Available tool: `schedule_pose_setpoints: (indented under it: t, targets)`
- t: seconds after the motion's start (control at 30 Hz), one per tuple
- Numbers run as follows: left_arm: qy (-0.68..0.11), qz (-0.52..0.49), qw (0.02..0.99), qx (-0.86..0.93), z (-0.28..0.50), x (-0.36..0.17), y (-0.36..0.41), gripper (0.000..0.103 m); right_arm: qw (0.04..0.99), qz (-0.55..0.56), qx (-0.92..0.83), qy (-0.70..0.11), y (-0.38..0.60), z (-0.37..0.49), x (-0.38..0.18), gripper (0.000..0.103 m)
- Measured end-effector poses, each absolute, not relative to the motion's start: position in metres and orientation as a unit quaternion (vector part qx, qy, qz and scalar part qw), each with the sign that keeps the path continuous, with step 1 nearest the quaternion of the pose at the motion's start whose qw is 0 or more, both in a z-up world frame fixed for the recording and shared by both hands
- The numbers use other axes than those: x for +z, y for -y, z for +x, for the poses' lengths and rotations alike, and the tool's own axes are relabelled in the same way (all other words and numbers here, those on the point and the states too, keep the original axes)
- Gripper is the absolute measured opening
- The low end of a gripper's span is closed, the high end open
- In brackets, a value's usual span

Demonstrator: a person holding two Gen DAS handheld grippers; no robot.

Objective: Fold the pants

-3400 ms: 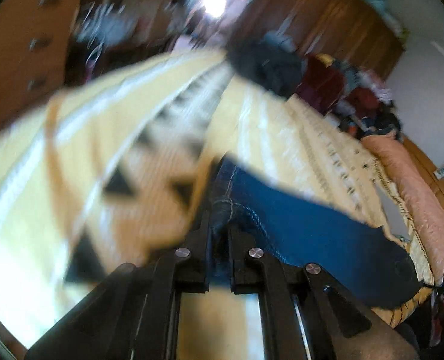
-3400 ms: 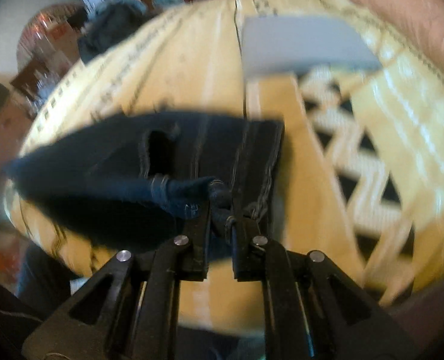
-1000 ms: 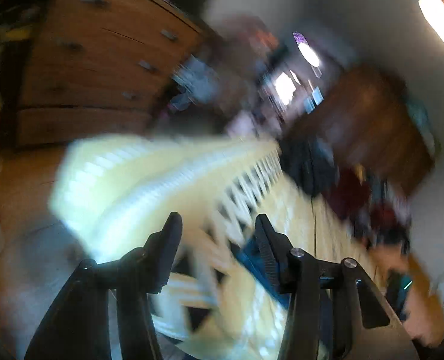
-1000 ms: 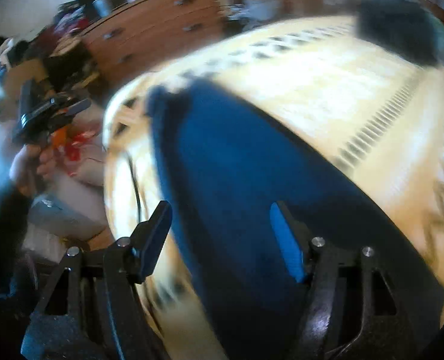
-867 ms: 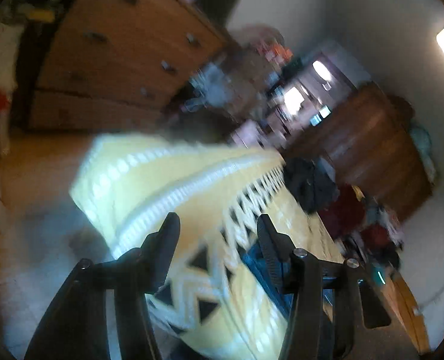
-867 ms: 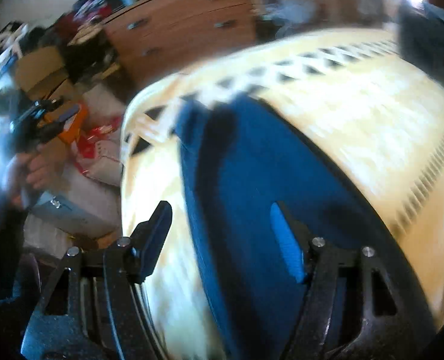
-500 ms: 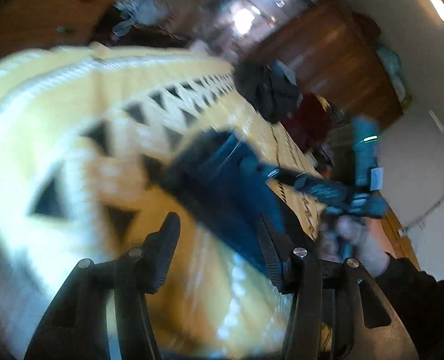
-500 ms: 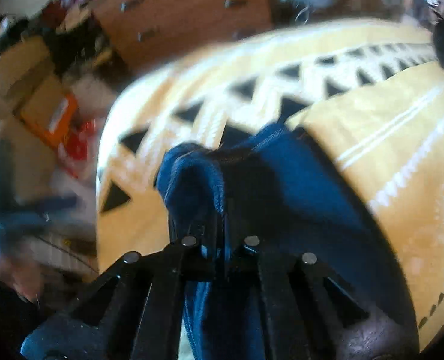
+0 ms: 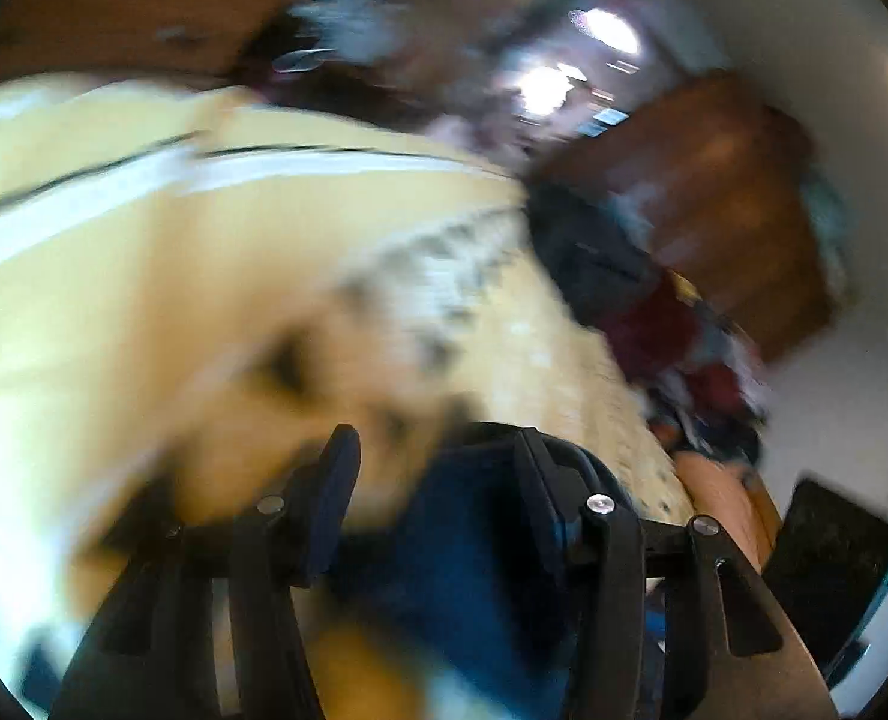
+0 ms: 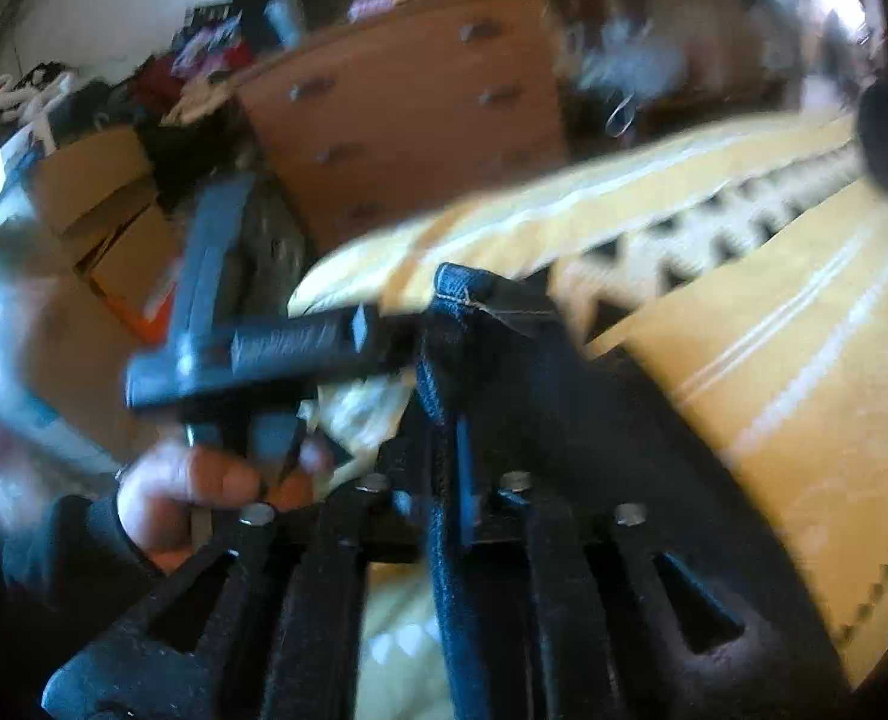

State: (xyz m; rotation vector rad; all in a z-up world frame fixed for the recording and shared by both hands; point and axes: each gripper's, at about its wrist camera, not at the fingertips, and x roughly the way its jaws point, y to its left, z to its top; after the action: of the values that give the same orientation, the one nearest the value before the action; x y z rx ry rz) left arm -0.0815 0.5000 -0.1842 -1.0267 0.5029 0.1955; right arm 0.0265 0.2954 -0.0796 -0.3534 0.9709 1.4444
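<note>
Here, in the right wrist view, the right gripper (image 10: 465, 480) pinches a fold of dark blue denim, the hem end of the jeans (image 10: 564, 396), between its narrow-set jaws. The jaws are opening, yet the cloth sits between them, and the pads seem to press it, though blur makes this hard to be sure of. The stitched hem stands bunched just above the fingertips, and the rest of the jeans runs back toward the camera and off to the lower right, across the yellow bedspread (image 10: 774, 324) with its black and white zigzag band.

Just left of that hem, the left gripper (image 10: 384, 330) reaches in level from the left, held in a hand (image 10: 204, 492) with a dark sleeve. Its tips lie beside the bunched denim; whether they touch it cannot be told.

In the left wrist view, the left gripper (image 9: 438, 480) is about half open and closing slightly. Blue denim (image 9: 462, 540) lies below and between its fingers, seemingly ungripped.

The jeans' long axis runs away from the raised hem along the bed. The coming move likely turns on the left gripper taking the hem beside the right one, since both are close to that end.

Beyond the bed stand a wooden chest of drawers (image 10: 414, 108) and cardboard boxes (image 10: 96, 180).
</note>
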Motion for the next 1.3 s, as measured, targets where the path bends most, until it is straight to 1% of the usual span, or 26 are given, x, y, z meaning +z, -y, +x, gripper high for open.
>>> schedule_pose_setpoints:
  t: [0.07, 0.13, 0.17, 0.2, 0.27, 0.33, 0.4, 0.47, 0.53, 0.6, 0.7, 0.77, 0.8, 0.83, 0.87, 0.9, 1.0, 1.07, 1.13, 1.2, 1.3]
  targets:
    - [-0.225, -0.485, 0.840, 0.093, -0.109, -0.187, -0.498, 0.051, 0.608, -0.160, 0.643, -0.437, -0.290, 0.019, -0.088, 0.027]
    - [-0.233, -0.462, 0.850, 0.102, -0.125, -0.184, -0.488, 0.052, 0.599, -0.141, 0.660, -0.430, -0.274, 0.021, -0.080, 0.035]
    - [-0.237, -0.457, 0.851, 0.107, -0.131, -0.182, -0.483, 0.054, 0.600, -0.129, 0.665, -0.426, -0.265, 0.027, -0.074, 0.043]
    - [-0.240, -0.454, 0.851, 0.109, -0.138, -0.180, -0.476, 0.056, 0.604, -0.120, 0.666, -0.421, -0.258, 0.036, -0.069, 0.045]
    - [-0.237, -0.457, 0.852, 0.093, -0.145, -0.179, -0.465, 0.056, 0.629, -0.117, 0.651, -0.409, -0.248, 0.065, -0.060, 0.045]
    - [-0.237, -0.464, 0.851, 0.070, -0.146, -0.176, -0.455, 0.056, 0.657, -0.129, 0.615, -0.416, -0.252, 0.100, -0.064, 0.047]
    - [-0.244, -0.459, 0.853, 0.041, -0.140, -0.171, -0.445, 0.056, 0.653, -0.143, 0.596, -0.446, -0.266, 0.127, -0.081, 0.047]
    - [-0.245, -0.434, 0.866, 0.037, -0.122, -0.165, -0.442, 0.056, 0.628, -0.163, 0.599, -0.470, -0.283, 0.135, -0.100, 0.047]
    - [-0.231, -0.413, 0.880, 0.049, -0.117, -0.155, -0.444, 0.061, 0.616, -0.160, 0.602, -0.482, -0.294, 0.138, -0.109, 0.047]
    - [-0.220, -0.392, 0.892, 0.058, -0.122, -0.150, -0.447, 0.079, 0.621, -0.141, 0.601, -0.483, -0.293, 0.141, -0.107, 0.047]
    - [-0.242, -0.362, 0.900, 0.034, -0.106, -0.150, -0.450, 0.079, 0.619, -0.123, 0.609, -0.480, -0.289, 0.137, -0.101, 0.047]
    - [-0.273, -0.339, 0.900, 0.027, -0.087, -0.154, -0.446, 0.078, 0.617, -0.121, 0.613, -0.478, -0.282, 0.132, -0.100, 0.047]
    - [-0.286, -0.323, 0.902, 0.020, -0.077, -0.155, -0.442, 0.075, 0.618, -0.121, 0.613, -0.478, -0.280, 0.131, -0.101, 0.047]
    - [-0.292, -0.316, 0.903, 0.014, -0.073, -0.155, -0.442, 0.066, 0.620, -0.120, 0.612, -0.477, -0.279, 0.131, -0.100, 0.047]
    - [-0.305, -0.315, 0.899, 0.016, -0.063, -0.158, -0.441, 0.030, 0.620, -0.118, 0.611, -0.477, -0.277, 0.132, -0.099, 0.047]
    - [-0.318, -0.327, 0.890, 0.008, -0.058, -0.160, -0.441, 0.012, 0.621, -0.118, 0.610, -0.478, -0.275, 0.135, -0.098, 0.047]
    - [-0.322, -0.322, 0.890, -0.003, -0.068, -0.154, -0.427, 0.012, 0.620, -0.122, 0.615, -0.471, -0.270, 0.136, -0.091, 0.047]
    - [-0.316, -0.337, 0.887, -0.003, -0.085, -0.155, -0.424, 0.012, 0.619, -0.129, 0.622, -0.462, -0.267, 0.136, -0.083, 0.047]
    - [-0.326, -0.359, 0.874, 0.010, -0.103, -0.171, -0.427, 0.012, 0.607, -0.137, 0.633, -0.460, -0.266, 0.138, -0.079, 0.047]
    - [-0.343, -0.369, 0.864, 0.012, -0.108, -0.186, -0.427, 0.012, 0.590, -0.154, 0.641, -0.466, -0.275, 0.137, -0.084, 0.047]
    - [-0.343, -0.374, 0.862, 0.010, -0.111, -0.195, -0.428, 0.013, 0.562, -0.189, 0.644, -0.483, -0.294, 0.133, -0.102, 0.047]
